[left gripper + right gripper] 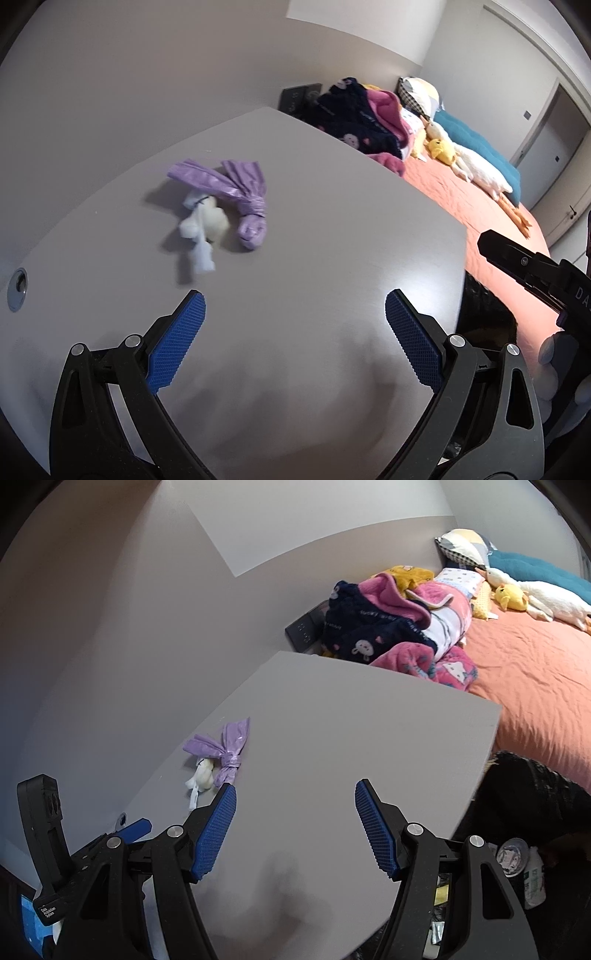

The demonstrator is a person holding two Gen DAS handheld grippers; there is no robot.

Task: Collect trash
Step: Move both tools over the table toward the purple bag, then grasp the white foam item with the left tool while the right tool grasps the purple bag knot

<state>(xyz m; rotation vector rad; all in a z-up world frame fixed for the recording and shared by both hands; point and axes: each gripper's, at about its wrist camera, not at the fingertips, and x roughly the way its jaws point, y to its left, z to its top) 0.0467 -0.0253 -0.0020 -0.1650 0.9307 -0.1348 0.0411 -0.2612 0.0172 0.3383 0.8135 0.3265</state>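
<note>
Both units are over the grey surface (pixel 314 229) with nothing held: the left hand-held gripper (pixel 295 314) and the right hand-held gripper (pixel 295 805) each stand wide open and empty. The trash, a knotted purple bag (pixel 236 192) touching a crumpled white tissue (pixel 203 229), lies at about eleven o'clock from the left unit, apart from its pads. Risk: both items are light and loose, so a grab on one may drag or leave the other.

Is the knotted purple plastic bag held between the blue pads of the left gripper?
No, the knotted purple plastic bag lies on the grey table, ahead of the open left gripper.
</note>
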